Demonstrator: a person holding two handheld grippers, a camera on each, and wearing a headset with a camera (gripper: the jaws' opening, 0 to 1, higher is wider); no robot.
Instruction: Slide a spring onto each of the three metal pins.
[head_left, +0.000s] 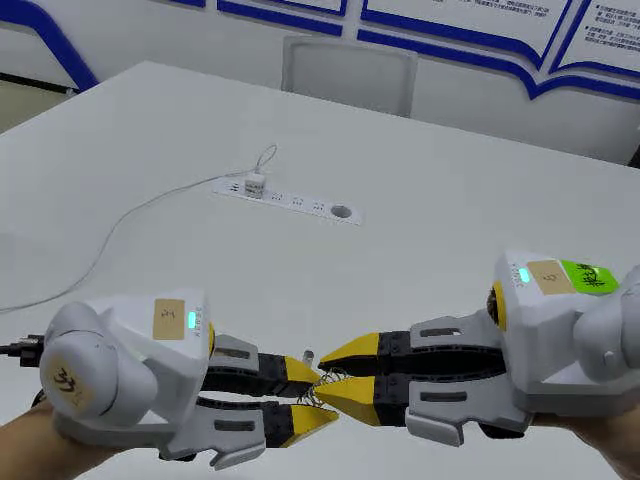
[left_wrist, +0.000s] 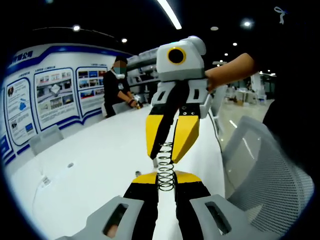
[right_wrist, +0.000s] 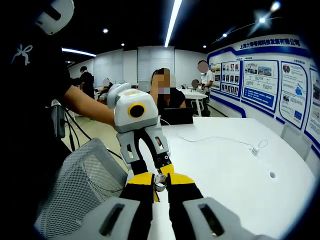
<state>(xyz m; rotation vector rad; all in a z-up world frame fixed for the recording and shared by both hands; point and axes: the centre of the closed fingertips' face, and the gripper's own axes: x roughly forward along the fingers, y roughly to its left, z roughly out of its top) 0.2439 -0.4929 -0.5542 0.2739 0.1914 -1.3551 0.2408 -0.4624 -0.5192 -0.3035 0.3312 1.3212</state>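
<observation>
The coiled steel wire spring (head_left: 318, 386) hung above the white worktop (head_left: 420, 260), between two pairs of yellow-tipped tongs that met nose to nose at 6 o'clock in the head view. The left tongs (head_left: 305, 396) lay at 9 o'clock from it and the right tongs (head_left: 336, 377) at 3 o'clock, so its long axis ran along the 9-to-3 line joining them, with neither hand the nearer.

In the left gripper view the coil rose from 6 toward 12 o'clock, its near end pinched between that pair's tips and its far end reaching up between the opposite yellow jaws. In the right gripper view it showed end-on, its open bore facing the camera, clenched between that pair's tips.

A small pale stub (head_left: 308, 355) stood on the worktop just at 12 o'clock from the tips; whether it was a metal pin was too small to tell. Probably the bore had next to be lined up with a pin's axis.
</observation>
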